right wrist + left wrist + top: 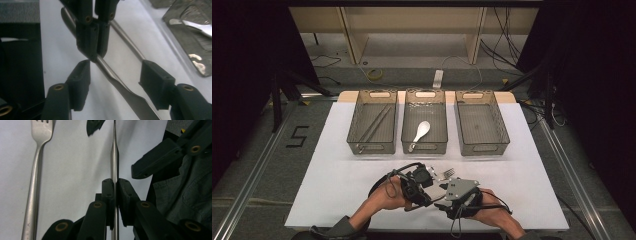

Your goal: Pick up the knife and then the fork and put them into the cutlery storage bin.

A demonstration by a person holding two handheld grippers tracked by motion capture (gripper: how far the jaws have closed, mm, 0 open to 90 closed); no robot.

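My left gripper [115,182] is shut on the thin shaft of a steel utensil [114,157], seen edge-on and held just above the white table cover. In the right gripper view that utensil [117,83] widens into a flat, knife-like end and runs between the jaws of my right gripper [116,75]. Those jaws stand open on either side of it, with neither pad touching. The left gripper [96,53] comes in from the top of that view. A steel fork [35,170] lies flat on the cover beside it, its tines [448,173] showing above the two grippers in the high view.
Three grey mesh baskets stand in a row at the back: the left one [373,145] holds chopsticks [377,122], the middle one [425,146] a white spoon [420,131], and the third [482,147] stands at the right. The white cover [522,175] ends close to both hands.
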